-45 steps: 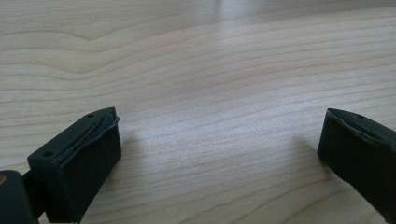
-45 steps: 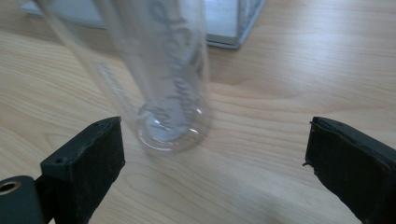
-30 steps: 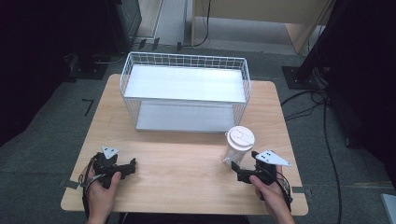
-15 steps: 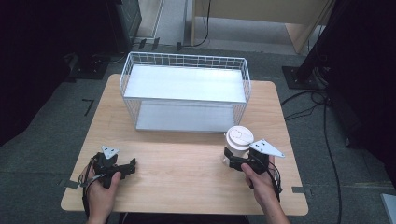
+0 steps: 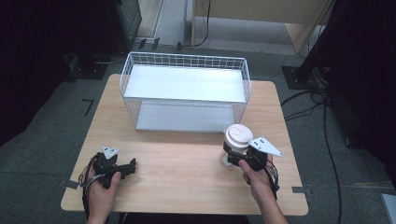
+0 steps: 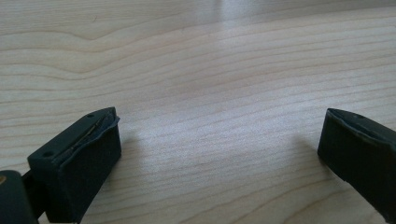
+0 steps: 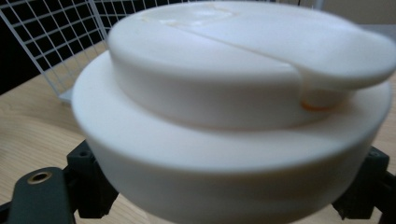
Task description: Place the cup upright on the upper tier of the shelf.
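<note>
Right gripper point(image 5: 232, 156), lower right of high view: fingers bracket white-lidded jar point(image 5: 236, 140) just below lid; whether clamped tight, cannot tell. Jar stands on tabletop point(image 5: 187, 163), just in front of wire basket point(image 5: 184, 93). Left gripper point(image 5: 122, 167), lower left: fingers spread wide, empty.

Risks: grip sits high under lid, so body may swing or slip on lift; lid flap point(image 7: 327, 51) may catch basket rim.

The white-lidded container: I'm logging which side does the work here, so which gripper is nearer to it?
Right. The right gripper has its jaws on either side of the white-lidded container. The left gripper rests on the table near the front left, well apart from it.
</note>
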A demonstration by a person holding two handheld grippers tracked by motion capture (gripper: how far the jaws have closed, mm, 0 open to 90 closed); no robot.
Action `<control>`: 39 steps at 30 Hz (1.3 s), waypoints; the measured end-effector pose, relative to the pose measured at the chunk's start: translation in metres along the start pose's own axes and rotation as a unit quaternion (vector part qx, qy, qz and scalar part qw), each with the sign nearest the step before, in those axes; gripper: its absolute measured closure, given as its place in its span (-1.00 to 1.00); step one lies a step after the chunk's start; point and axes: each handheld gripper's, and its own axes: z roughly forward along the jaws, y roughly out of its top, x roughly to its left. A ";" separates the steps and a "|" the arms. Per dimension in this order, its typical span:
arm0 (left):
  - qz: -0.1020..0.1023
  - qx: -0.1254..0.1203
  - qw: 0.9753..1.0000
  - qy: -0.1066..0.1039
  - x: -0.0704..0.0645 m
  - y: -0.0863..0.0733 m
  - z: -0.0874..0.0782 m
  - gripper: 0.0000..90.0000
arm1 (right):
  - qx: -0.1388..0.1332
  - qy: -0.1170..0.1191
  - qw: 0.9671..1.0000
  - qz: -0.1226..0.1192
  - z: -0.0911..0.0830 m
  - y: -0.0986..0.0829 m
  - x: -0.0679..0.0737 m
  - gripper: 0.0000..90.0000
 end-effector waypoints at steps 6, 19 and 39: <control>0.000 0.000 1.000 0.000 0.000 0.000 0.000 -1.00 | -0.007 0.008 1.000 -0.004 0.002 0.008 0.002 -0.67; 0.000 0.000 1.000 0.000 0.000 0.000 0.000 -1.00 | -0.052 0.013 0.999 -0.008 0.002 0.043 0.016 -0.67; 0.000 -0.001 1.000 0.000 0.000 0.000 0.000 -1.00 | -0.128 0.006 0.991 -0.048 0.005 0.112 0.052 -0.67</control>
